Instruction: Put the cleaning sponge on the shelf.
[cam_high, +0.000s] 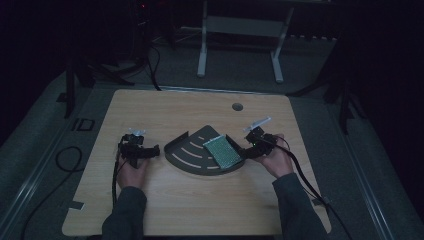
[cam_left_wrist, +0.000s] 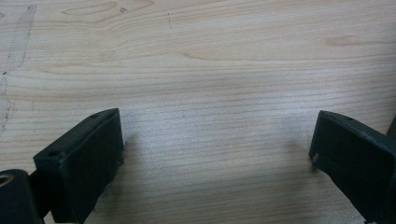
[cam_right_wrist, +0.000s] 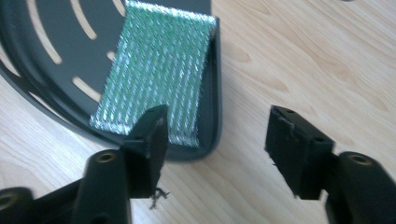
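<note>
High view shows a green scouring pad (cam_high: 223, 152) lying in a dark fan-shaped tray (cam_high: 190, 156). Both the left gripper (cam_high: 156, 150) and right gripper (cam_right_wrist: 215, 140) gape wide, holding nothing.

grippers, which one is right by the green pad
The right gripper, jaws open at the tray's edge beside the pad; the left gripper sits over bare table.

Surface (cam_high: 170, 105): light wood-grain top, rounded corners, round cable hole (cam_high: 237, 106) near far edge, right of centre. Dark fan-shaped tray (cam_high: 187, 152) with curved slots lying flat at centre. Green sparkly scouring pad (cam_high: 223, 152) resting in tray's right part, against raised edge. Faint scuff marks visible on bare wood in left gripper view. Surface stands on grey carpeted floor (cam_high: 240, 70).
</note>
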